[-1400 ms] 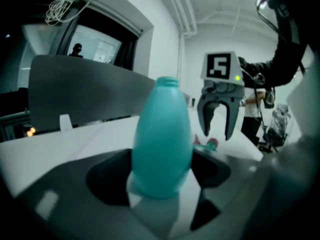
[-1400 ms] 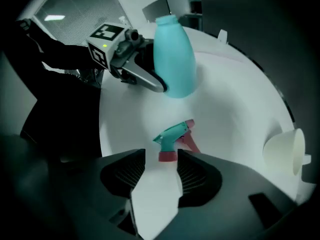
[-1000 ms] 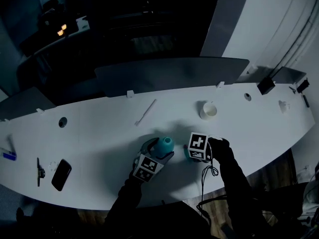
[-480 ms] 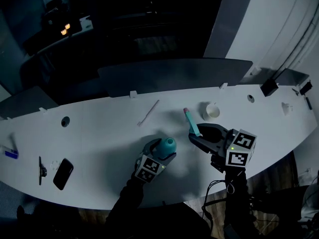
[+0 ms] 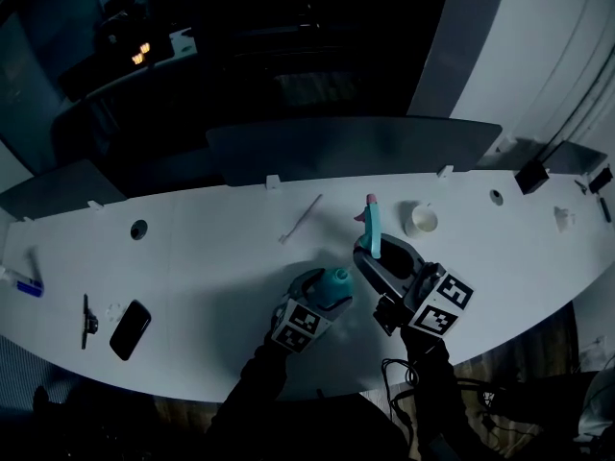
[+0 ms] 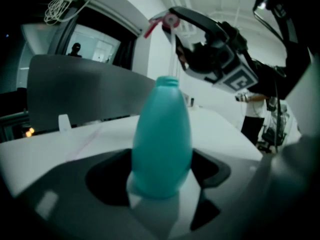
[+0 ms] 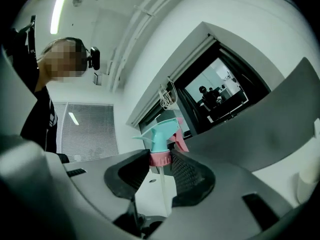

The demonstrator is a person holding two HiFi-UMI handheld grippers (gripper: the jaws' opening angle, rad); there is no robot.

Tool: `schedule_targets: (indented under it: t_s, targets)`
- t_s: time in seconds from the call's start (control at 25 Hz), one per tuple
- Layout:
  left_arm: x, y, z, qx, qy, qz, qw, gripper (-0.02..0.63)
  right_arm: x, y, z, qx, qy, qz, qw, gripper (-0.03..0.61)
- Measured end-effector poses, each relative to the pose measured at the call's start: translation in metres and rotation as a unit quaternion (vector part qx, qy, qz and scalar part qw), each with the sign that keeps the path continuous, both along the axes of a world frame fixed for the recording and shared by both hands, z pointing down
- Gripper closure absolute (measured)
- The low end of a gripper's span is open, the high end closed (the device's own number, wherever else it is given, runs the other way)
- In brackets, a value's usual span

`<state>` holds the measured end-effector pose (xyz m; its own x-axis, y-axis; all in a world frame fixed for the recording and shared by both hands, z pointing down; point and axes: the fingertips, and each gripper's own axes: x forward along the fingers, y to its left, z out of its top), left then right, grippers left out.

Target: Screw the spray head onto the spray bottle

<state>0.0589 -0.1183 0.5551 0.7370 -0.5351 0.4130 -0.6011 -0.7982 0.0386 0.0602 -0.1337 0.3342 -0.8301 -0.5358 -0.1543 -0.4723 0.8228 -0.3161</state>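
spray head pinched in right gripper, near left gripper's spray bottle

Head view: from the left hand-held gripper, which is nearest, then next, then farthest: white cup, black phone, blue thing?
1. white cup, behind, to the right.
2. black phone, left, by the front edge.
3. blue thing, far left end.

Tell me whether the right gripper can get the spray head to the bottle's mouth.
Probably yes: the left gripper holds the bottle upright, mouth uncapped, and the right gripper holds the spray head close by, nothing between.
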Motion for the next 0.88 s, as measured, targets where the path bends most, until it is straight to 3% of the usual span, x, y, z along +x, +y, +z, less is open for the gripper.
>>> schedule_targets:
  t_s: [0.44,0.88]
  targets:
    - [0.0,-0.002,0.001,0.005,0.002,0.001,1.0,0.241,-0.034,0.011,0.095,0.012,0.131,-0.022,0.991,0.439]
    - [0.0,-0.001,0.002,0.002,0.0,0.005,1.0,0.239,-0.03,0.013,0.105,0.02,0.118,-0.009,0.993,0.439]
